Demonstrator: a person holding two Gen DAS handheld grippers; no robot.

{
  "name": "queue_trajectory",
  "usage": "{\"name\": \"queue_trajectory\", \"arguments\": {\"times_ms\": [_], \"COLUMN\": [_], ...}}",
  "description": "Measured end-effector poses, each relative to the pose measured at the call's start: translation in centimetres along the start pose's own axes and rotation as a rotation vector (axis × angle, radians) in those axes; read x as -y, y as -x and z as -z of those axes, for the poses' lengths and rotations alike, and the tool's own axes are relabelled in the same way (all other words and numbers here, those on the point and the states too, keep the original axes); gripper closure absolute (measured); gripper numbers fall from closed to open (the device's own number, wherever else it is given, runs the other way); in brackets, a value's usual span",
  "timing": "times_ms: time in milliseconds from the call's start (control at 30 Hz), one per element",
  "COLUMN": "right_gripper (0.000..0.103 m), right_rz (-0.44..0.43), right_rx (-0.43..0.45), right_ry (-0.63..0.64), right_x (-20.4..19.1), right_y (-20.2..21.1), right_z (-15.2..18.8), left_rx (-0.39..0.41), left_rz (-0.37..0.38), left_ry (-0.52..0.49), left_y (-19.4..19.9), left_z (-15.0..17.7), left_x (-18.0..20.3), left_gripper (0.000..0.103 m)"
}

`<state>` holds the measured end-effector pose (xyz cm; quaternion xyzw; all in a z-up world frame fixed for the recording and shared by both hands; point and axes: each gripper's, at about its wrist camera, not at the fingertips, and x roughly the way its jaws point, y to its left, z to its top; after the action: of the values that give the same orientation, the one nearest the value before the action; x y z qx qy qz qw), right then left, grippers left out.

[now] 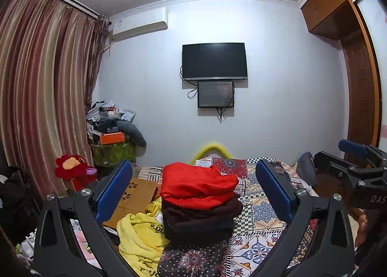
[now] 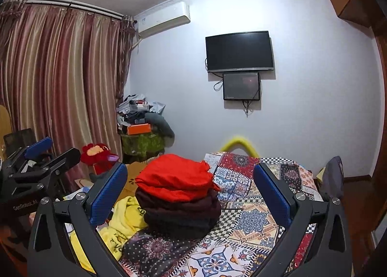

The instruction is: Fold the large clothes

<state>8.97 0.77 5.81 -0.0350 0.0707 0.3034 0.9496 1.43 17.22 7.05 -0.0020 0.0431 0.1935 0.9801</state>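
Note:
A stack of folded clothes stands on the patterned bedspread (image 1: 261,226), with a folded red garment (image 1: 197,184) on top and dark maroon and black pieces (image 1: 200,219) below. In the right wrist view the same red garment (image 2: 175,176) tops the stack. A crumpled yellow garment (image 1: 140,238) lies loose to the stack's left, also seen as the yellow garment (image 2: 123,221). My left gripper (image 1: 193,192) is open, its blue pads wide on either side of the stack and not touching it. My right gripper (image 2: 191,192) is open the same way. Each gripper shows at the edge of the other's view.
A cardboard piece (image 1: 135,194) lies left of the stack. A red plush toy (image 1: 72,168) and a cluttered pile with an orange box (image 1: 112,138) stand by the curtain (image 1: 43,88). A television (image 1: 214,61) hangs on the far wall; a wooden wardrobe (image 1: 362,83) is at right.

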Motion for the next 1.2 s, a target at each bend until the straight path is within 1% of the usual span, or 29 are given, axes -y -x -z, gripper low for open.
{"name": "queue_trajectory", "arguments": {"times_ms": [533,900,1200], "right_gripper": [0.0,0.0,0.0], "right_rz": [-0.003,-0.002,-0.002], "right_rx": [-0.009,-0.003,-0.01], "right_ry": [-0.008,-0.013,-0.012], "right_x": [0.2,0.3,0.4], "right_y": [0.2,0.3,0.2], "right_z": [-0.1,0.0,0.1], "left_rx": [-0.024,-0.072,-0.076], "left_rz": [0.0,0.062,0.075], "left_ry": [0.012,0.016,0.011], "left_y": [-1.1,-2.0,-2.0], "left_z": [0.6,1.0,1.4], "left_x": [-0.4,-0.2,0.2], "left_gripper": [0.0,0.0,0.0]}}
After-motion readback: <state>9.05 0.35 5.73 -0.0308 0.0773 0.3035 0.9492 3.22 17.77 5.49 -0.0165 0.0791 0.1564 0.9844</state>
